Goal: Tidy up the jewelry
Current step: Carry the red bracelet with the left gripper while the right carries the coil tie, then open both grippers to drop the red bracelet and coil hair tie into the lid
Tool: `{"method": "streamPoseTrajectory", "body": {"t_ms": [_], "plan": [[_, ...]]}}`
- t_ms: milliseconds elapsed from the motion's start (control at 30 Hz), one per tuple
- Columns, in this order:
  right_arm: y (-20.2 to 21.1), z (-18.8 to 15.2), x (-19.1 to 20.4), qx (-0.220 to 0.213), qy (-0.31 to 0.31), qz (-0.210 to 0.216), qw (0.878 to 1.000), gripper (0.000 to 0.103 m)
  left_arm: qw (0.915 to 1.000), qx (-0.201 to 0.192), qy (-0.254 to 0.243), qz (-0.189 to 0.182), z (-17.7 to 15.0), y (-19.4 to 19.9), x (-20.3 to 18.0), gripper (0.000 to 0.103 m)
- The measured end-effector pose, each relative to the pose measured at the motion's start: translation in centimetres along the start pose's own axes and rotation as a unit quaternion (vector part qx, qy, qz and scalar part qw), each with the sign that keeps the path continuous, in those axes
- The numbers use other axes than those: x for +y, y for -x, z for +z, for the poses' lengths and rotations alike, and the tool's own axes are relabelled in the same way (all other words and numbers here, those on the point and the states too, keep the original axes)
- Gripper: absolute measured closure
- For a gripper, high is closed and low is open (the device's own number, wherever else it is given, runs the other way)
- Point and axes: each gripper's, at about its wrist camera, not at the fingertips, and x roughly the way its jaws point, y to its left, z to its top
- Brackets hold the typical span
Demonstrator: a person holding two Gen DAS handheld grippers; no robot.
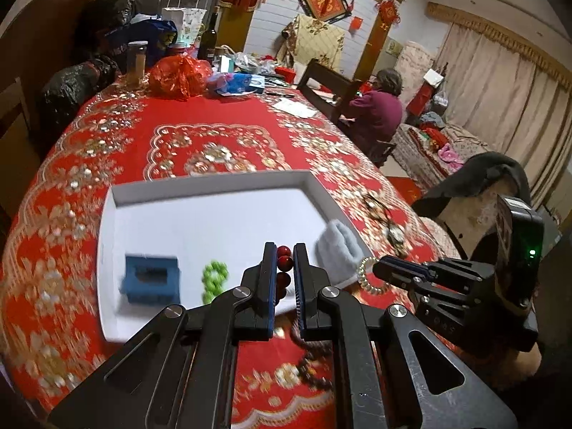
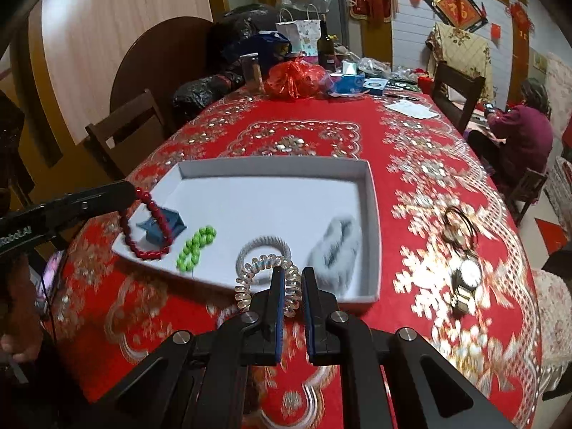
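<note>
Our left claw (image 1: 285,275) pinches the red beads (image 2: 148,227), hard and slippery; our right claw (image 2: 293,287) pinches the springy coil (image 2: 266,279), lower centre.

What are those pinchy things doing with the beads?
Someone is sorting jewelry into a white tray. The left gripper pinches a red bead bracelet above the tray's left side. The right gripper grips a clear coil bracelet at the near edge. Green beads already lie inside; a watch waits on the tablecloth.

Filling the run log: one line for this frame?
left gripper: holds red bead bracelet | right gripper: holds clear coil band | both over white tray
</note>
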Motion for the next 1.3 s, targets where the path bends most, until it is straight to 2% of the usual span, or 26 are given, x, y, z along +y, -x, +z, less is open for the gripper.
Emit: {"method": "streamPoseTrajectory", "body": {"t_ms": [167,333,567,833,1300], "plan": [[-2.2,3.6,-0.7,0.010,-0.002,-0.003,1.000,0.095,0.9997,0.006,-0.011,0.021,3.2,-1.6,0.8,0.095],[-5.3,5.6,-1.6,0.019,-0.016,-0.016,1.000,0.095,0.9982,0.017,-0.020,0.055,5.0,-4.4,2.5,0.095],[-8.7,6.9,-1.7,0.033,-0.021,-0.019,0.999,0.095,0.9950,0.047,-0.023,0.086,5.5,-8.6,3.8,0.095],[-11.5,8.4,-1.2,0.034,-0.024,-0.012,0.999,0.095,0.9948,0.047,-0.009,0.089,5.9,-9.7,5.1,0.095],[-14.3,8.0,-3.5,0.064,-0.045,-0.028,0.997,0.095,0.9856,0.068,-0.017,0.154,5.4,-12.4,7.8,0.095]]}}
